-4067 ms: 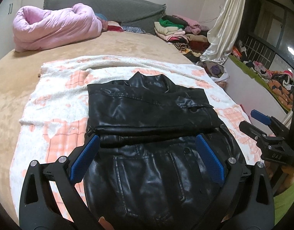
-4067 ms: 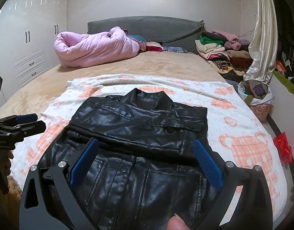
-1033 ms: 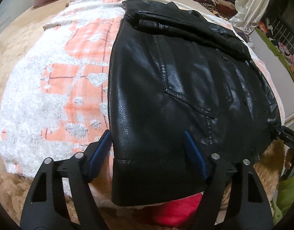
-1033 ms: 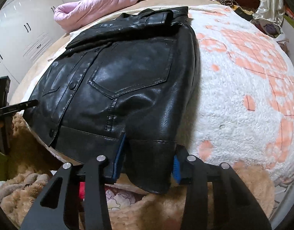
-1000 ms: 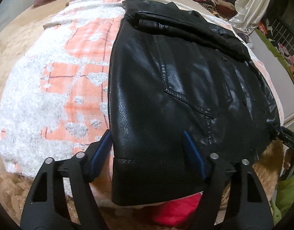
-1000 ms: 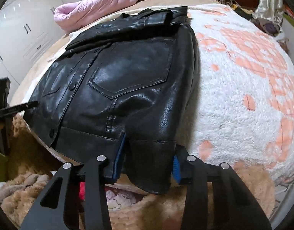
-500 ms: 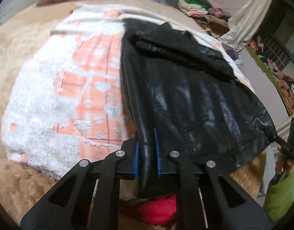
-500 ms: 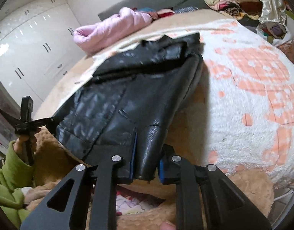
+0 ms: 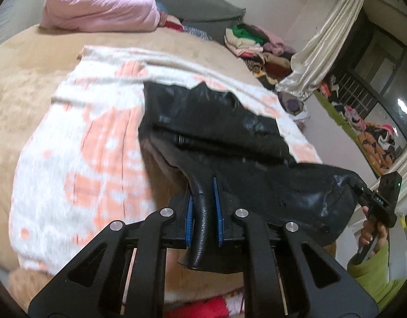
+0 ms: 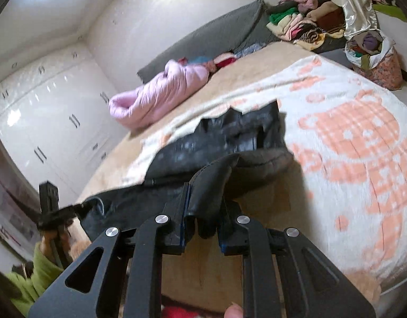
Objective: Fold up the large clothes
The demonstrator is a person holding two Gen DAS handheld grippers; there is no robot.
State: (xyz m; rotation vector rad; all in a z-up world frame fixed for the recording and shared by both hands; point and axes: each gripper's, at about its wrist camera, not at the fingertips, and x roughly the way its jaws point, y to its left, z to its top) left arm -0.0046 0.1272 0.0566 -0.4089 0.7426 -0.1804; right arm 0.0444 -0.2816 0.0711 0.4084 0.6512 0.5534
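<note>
Two grippers, left gripper (image 9: 203,212) and right gripper (image 10: 203,221), pinch the black jacket's (image 9: 230,132) bottom edge in closed fingers above the bed (image 9: 31,61).

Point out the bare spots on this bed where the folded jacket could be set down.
Free: the white-and-orange blanket on the left of the black jacket, and the tan bedspread between the blanket and the pink duvet. In the right wrist view, the blanket on the jacket's other side is bare too. Crowded: the clothes pile by the headboard.
</note>
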